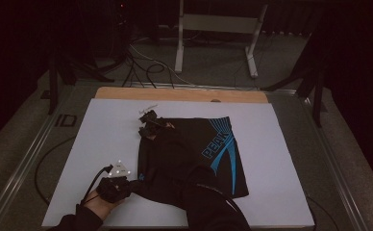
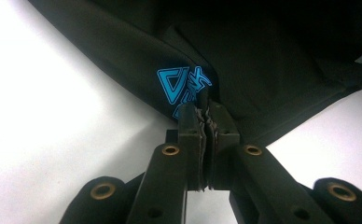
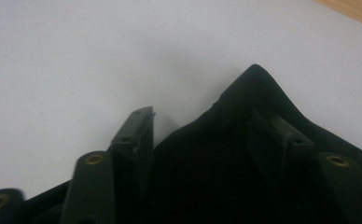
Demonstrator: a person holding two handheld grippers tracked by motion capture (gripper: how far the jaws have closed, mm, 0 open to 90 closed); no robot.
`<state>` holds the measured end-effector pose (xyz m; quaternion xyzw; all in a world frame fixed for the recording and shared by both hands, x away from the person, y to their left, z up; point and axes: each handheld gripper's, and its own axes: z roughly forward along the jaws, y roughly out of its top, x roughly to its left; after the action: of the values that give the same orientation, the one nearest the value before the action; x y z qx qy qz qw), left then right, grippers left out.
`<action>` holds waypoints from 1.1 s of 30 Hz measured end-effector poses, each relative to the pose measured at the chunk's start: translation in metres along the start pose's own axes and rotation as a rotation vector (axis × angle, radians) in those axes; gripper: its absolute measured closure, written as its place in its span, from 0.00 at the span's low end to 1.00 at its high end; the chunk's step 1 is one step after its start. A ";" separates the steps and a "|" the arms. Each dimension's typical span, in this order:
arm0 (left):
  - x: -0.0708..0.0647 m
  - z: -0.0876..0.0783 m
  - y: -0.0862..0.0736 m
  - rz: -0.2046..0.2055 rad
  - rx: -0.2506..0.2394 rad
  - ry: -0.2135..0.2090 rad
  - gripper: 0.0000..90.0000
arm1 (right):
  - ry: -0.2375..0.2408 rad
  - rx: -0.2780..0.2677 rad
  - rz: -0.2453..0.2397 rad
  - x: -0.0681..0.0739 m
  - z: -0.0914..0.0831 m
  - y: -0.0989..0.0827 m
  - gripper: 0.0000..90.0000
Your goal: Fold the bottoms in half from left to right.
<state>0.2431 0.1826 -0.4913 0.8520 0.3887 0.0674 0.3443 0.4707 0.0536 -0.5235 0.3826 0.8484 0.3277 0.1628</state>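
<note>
A black garment [image 1: 194,144] with a blue PEAK print lies flat on the white board [image 1: 103,134]. My left gripper [image 1: 135,182] is at the garment's near left corner, shut on its hem. In the left gripper view the jaws pinch the black cloth [image 2: 263,70] just below a small blue logo [image 2: 181,86], with the left gripper [image 2: 206,116] closed tight on it. My right gripper [image 1: 146,125] reaches across the garment to its far left corner. There the right gripper [image 3: 205,123] stands open, its jaws on either side of the raised corner of cloth [image 3: 254,88].
A wooden strip [image 1: 175,94] runs along the board's far edge. Beyond the table, a white frame stand [image 1: 213,24] and loose cables [image 1: 146,67] lie on the floor. A cable [image 1: 55,154] trails off the board's left side. Bare board surrounds the garment.
</note>
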 end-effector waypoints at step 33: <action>-0.010 -0.003 0.008 0.021 -0.020 -0.027 0.96 | -0.027 -0.043 -0.088 -0.012 -0.028 0.001 0.96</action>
<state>0.2402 0.1736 -0.4829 0.8532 0.3744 0.0632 0.3575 0.4636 0.0329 -0.5019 0.3457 0.8550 0.3331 0.1964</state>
